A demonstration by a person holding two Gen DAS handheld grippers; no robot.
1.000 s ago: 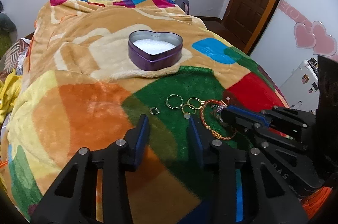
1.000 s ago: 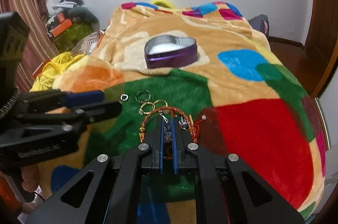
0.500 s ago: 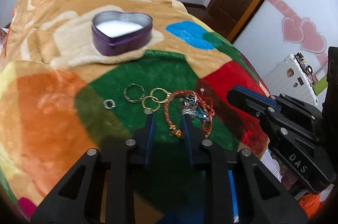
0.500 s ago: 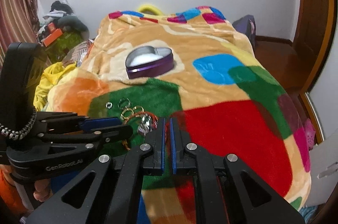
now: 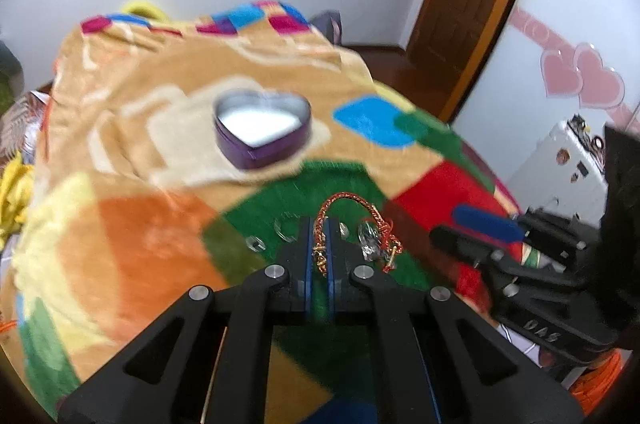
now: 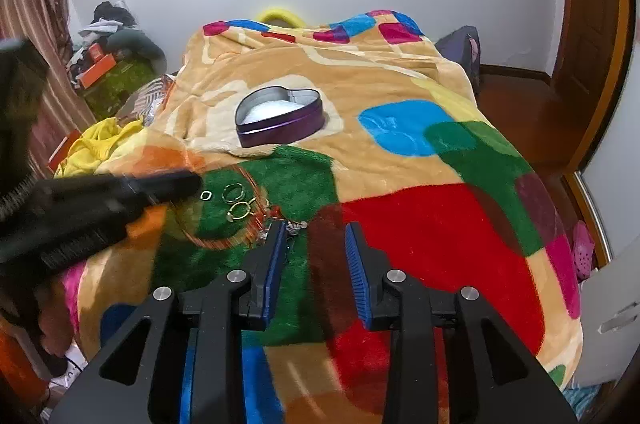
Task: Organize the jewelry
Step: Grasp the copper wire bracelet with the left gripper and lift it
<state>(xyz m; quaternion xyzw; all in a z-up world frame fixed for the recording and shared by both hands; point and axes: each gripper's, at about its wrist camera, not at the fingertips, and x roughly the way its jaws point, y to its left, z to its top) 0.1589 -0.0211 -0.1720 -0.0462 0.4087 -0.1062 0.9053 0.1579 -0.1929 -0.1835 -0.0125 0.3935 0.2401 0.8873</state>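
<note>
Now left gripper [image 5: 319, 250] jaws clamped on braided bracelet [image 5: 348, 202], right gripper [image 6: 316, 266] jaws apart.

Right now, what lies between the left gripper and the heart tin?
In the left wrist view, only bare blanket lies between the left gripper, shut on the red-gold bracelet, and the heart tin.

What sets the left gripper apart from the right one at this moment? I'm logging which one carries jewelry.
The left gripper has its jaws closed on the orange-gold bracelet; the right gripper has its jaws spread wide with nothing between them. The left is blurred in the right wrist view, the right sharp. Both are black with blue pads, above the blanket short of the heart-shaped tin.
</note>
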